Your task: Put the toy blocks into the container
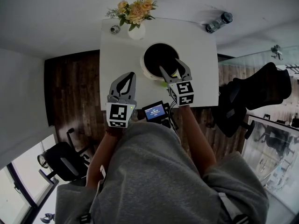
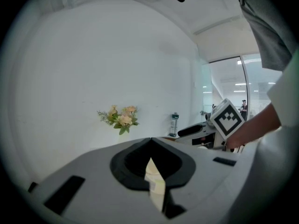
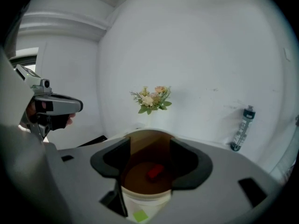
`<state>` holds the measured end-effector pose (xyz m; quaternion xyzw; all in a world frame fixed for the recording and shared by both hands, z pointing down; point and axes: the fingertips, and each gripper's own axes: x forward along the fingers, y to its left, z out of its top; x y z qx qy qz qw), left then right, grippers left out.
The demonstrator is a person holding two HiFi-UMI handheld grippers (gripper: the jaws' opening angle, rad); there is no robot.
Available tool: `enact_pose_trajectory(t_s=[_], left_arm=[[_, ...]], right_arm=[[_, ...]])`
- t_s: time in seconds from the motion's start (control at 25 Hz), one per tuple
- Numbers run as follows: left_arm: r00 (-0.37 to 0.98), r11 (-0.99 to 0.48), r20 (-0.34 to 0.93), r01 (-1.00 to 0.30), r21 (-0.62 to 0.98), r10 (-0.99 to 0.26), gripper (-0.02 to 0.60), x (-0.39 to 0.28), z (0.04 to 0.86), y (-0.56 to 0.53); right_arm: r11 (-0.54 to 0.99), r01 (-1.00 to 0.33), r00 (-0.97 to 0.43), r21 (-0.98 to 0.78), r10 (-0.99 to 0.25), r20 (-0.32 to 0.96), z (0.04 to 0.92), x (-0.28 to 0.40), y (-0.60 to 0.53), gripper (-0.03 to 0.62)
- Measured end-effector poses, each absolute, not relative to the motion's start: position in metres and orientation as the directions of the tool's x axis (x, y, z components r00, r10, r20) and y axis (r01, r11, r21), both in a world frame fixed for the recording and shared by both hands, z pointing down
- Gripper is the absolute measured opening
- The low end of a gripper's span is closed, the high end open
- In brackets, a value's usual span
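Red toy block lies inside the round white container, beneath the spread jaws of your right gripper. A small green block sits just outside it. Your left gripper has its jaws pressed together.

Container near rim hid by right gripper (head view).

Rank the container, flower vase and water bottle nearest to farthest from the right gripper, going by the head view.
1. Container: directly under the right gripper, whose open jaws sit over its mouth.
2. Flower vase: at the far edge of the table, off to the left.
3. Water bottle: at the far right corner.
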<state>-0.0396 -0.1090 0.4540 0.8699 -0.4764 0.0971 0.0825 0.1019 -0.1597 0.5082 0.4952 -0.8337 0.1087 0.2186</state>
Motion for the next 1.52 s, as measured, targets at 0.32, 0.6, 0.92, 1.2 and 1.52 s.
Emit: enact_pose_trajectory(t_s=[0.32,0.6,0.92,1.2,1.52], left_arm=[[0.534,-0.541,0.264,-0.839,0.050,-0.803,0.008,-0.040,0.460,-0.110],[0.557,-0.568,0.282,-0.822,0.047,-0.782,0.008,-0.029,0.466,-0.110],[0.555,-0.571,0.306,-0.820,0.045,-0.773,0.008,-0.027,0.473,-0.107],[0.536,-0.551,0.321,-0.833,0.052,-0.780,0.008,-0.034,0.479,-0.106],[0.532,-0.547,0.329,-0.836,0.055,-0.780,0.008,-0.031,0.482,-0.105]], right_arm=[[0.379,-0.922,-0.321,0.077,-0.861,0.396,0.482,0.159,-0.160,0.267],[0.230,-0.970,-0.170,0.074,-0.866,0.469,0.531,0.224,-0.139,0.253],[0.328,-0.941,-0.223,0.081,-0.782,0.582,0.625,0.219,-0.111,0.181],[0.384,-0.922,-0.254,0.042,-0.685,0.683,0.679,0.207,-0.094,0.172],[0.417,-0.909,-0.271,0.007,-0.601,0.752,0.708,0.202,-0.089,0.172]])
